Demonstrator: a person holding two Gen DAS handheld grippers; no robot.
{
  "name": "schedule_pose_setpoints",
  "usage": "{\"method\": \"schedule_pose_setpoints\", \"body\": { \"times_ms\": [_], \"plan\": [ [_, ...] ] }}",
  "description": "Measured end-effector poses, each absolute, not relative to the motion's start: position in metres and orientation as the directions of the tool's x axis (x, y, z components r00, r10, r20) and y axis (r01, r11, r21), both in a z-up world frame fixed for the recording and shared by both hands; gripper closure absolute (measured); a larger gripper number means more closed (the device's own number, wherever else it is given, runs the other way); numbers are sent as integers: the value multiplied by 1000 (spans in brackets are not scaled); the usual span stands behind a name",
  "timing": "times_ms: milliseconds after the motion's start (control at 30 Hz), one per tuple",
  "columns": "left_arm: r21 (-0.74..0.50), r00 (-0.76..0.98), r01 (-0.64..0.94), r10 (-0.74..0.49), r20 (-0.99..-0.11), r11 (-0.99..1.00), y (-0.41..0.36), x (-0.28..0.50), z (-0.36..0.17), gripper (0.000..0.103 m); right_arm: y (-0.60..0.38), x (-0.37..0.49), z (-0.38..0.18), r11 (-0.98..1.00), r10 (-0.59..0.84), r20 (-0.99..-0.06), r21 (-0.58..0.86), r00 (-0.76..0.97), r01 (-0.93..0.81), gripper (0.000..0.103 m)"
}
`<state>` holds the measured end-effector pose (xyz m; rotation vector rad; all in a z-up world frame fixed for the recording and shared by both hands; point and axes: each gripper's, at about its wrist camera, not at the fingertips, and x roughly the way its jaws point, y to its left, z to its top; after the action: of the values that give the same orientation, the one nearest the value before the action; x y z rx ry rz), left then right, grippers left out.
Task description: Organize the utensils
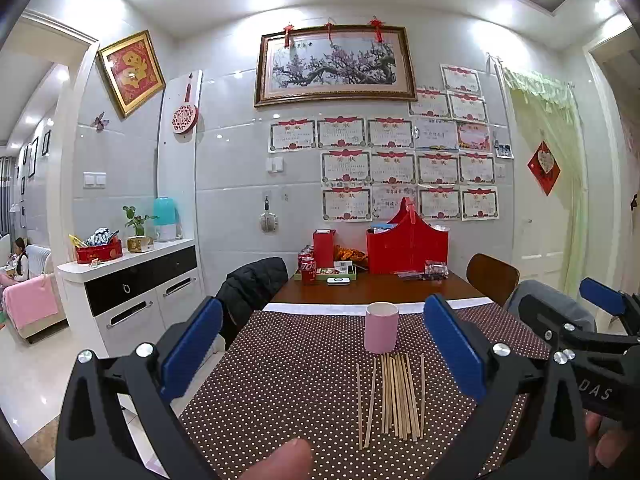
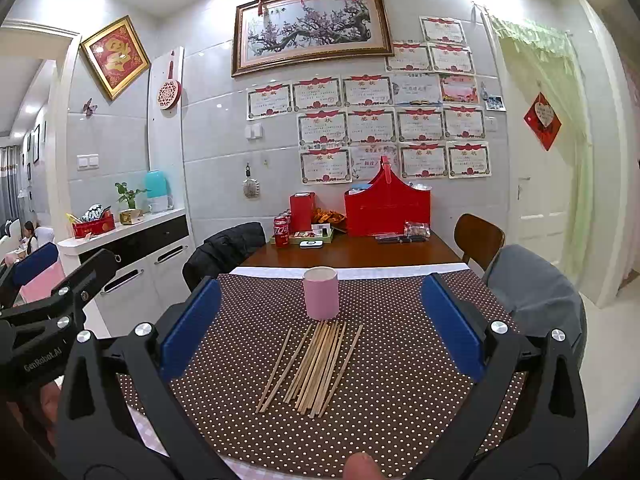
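Several bare wooden chopsticks (image 1: 394, 396) lie side by side on a brown dotted placemat (image 1: 288, 380), just in front of an upright pink cup (image 1: 381, 327). My left gripper (image 1: 320, 344) is open and empty, held above the mat short of the chopsticks. In the right wrist view the chopsticks (image 2: 316, 364) fan out before the pink cup (image 2: 321, 293). My right gripper (image 2: 318, 320) is open and empty, also above the mat (image 2: 400, 380). Each gripper shows at the edge of the other's view.
The brown table (image 1: 376, 290) carries red boxes (image 1: 406, 246), cola cans (image 1: 307, 268) and a tray at its far end by the wall. Chairs stand at both sides, one with a black jacket (image 1: 252, 284). A white sideboard (image 1: 132, 280) stands left.
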<state>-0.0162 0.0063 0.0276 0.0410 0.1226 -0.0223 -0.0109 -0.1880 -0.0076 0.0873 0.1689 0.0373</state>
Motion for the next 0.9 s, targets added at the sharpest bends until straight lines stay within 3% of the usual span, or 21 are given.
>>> {"method": "schedule_pose_setpoints", "body": {
  "times_ms": [900],
  "plan": [
    [34, 993, 26, -22, -117, 999, 2, -12, 13, 4, -191, -13, -7, 996, 43, -161, 86, 986, -29, 5]
  ]
}}
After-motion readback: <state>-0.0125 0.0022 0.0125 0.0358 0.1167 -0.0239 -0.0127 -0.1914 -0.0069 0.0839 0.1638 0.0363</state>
